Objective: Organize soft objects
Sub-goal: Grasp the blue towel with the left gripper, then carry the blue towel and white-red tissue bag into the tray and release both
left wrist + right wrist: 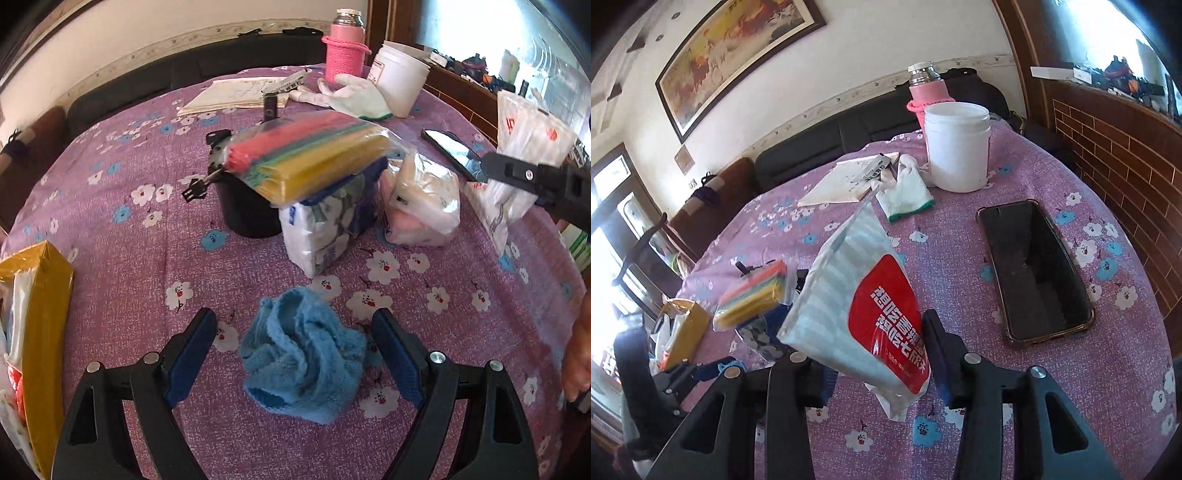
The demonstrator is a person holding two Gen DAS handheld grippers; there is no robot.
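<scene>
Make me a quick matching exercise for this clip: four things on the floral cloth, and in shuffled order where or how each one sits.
Things:
1. blue towel
2. tissue pack
3. phone
4. bag of coloured cloths

Places or states:
A. lying flat on the tablecloth, screen up
B. crumpled between the open fingers of the left gripper
C. resting tilted on top of a floral-print pack
D. lifted off the table, clamped in the right gripper

Pairs: 1-B, 2-D, 3-A, 4-C
</scene>
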